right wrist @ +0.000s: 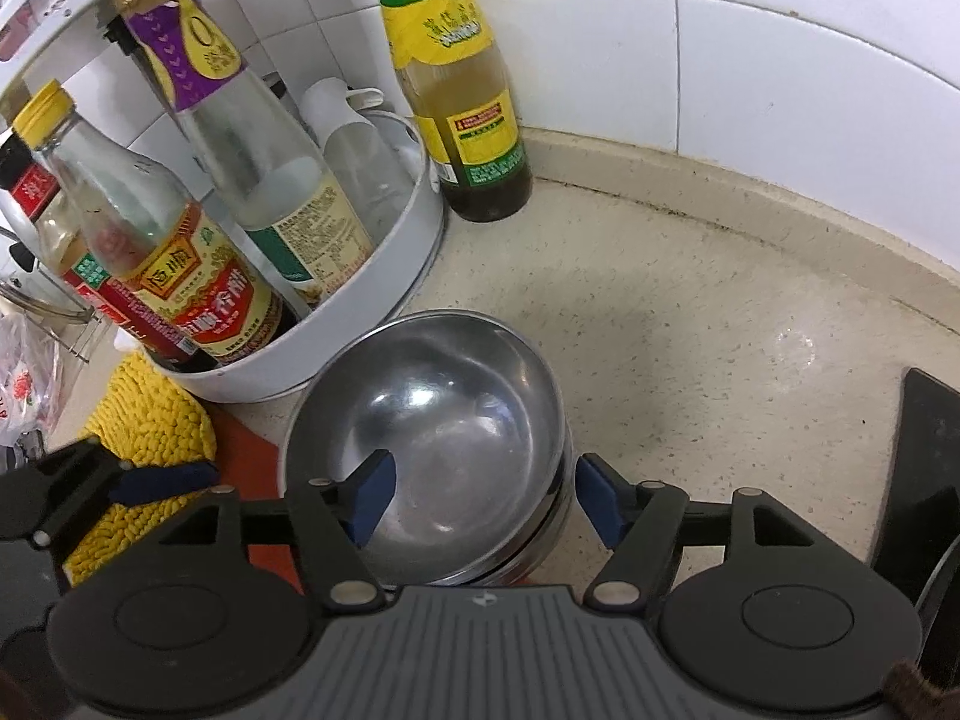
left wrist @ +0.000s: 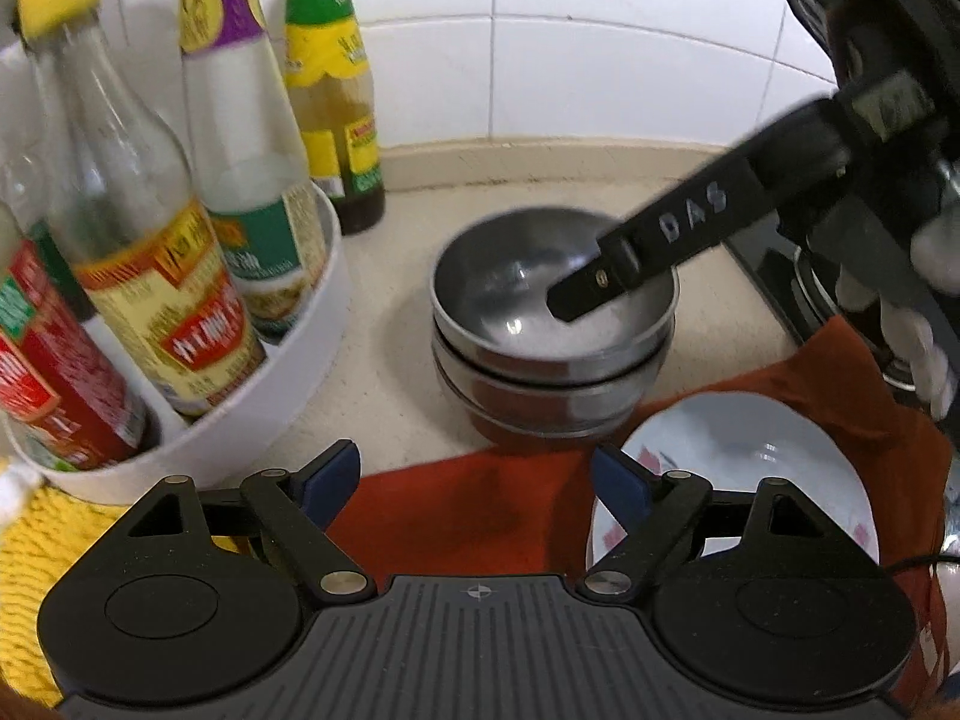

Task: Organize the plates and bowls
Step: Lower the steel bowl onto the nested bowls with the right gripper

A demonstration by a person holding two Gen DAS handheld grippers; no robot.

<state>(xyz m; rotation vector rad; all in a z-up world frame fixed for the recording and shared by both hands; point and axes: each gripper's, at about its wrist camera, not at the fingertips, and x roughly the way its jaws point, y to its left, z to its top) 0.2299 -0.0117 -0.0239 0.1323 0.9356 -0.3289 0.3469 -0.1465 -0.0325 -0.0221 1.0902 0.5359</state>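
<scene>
at the centre of the left wrist view we see a stack of 3 steel bowls (left wrist: pixel 552 324) standing on the speckled table (left wrist: pixel 396 360), its near edge touching a red cloth (left wrist: pixel 468 510). our right hand-held gripper (right wrist: pixel 480 498) sits at the top bowl's rim, its blue pads (right wrist: pixel 373 495) apart, 1 inside the bowl and 1 outside the wall, not closed on it; in the left wrist view it reaches in from the upper right, a finger tip over the bowl. our left hand-held gripper (left wrist: pixel 477 483) hangs over the red cloth at lower centre, fingers apart and empty. a white plate (left wrist: pixel 750 468) with red marks lies on the cloth at lower right. at left, a white round caddy (left wrist: pixel 258 402) holds several sauce bottles (left wrist: pixel 150 240); a green-labelled bottle (left wrist: pixel 336 90) stands on the table beside it, against the white tiled wall (left wrist: pixel 600 60). a yellow mat (left wrist: pixel 36 540) shows at lower left.
</scene>
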